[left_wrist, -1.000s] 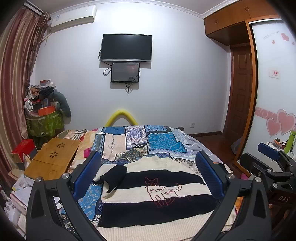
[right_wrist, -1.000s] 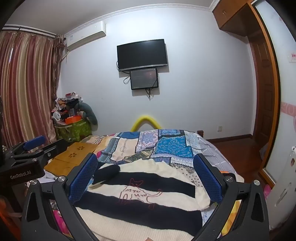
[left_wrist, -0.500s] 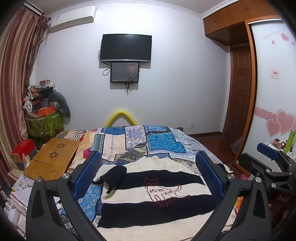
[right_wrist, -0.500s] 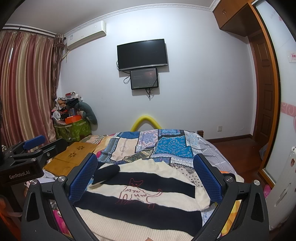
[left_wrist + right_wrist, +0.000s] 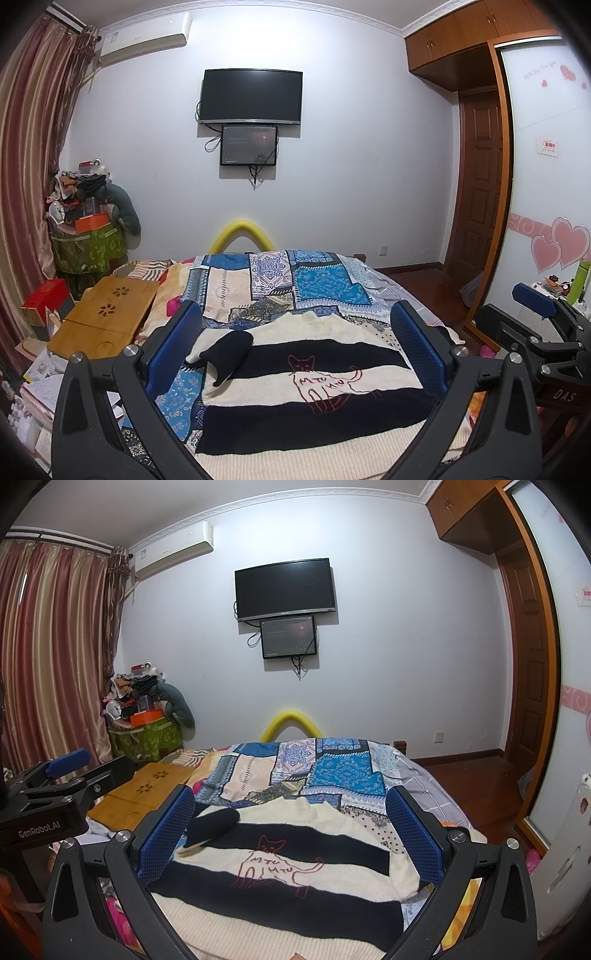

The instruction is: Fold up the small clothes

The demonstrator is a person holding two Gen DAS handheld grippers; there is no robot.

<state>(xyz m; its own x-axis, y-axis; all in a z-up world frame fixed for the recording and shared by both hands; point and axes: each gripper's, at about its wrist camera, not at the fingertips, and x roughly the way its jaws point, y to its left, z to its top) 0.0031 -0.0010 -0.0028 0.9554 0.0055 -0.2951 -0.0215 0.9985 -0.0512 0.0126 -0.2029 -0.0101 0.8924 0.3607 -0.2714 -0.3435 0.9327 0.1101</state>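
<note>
Nothing has shifted since the earlier frames. Striped sweater [image 5: 314, 391] lies flat on the patchwork quilt [image 5: 325, 288]. Left gripper [image 5: 295, 350] and right gripper [image 5: 291, 834] hover above it, spread, empty. Advise pinching the sweater's outer edges first.

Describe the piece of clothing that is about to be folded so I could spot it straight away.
Start at the bed with the blue patchwork quilt below the wall TV. At the near end, on the quilt, lies a knitted sweater, spread flat. Unlike the busy quilt, it has broad cream and black stripes and a cat outlined in red on its front.
</note>
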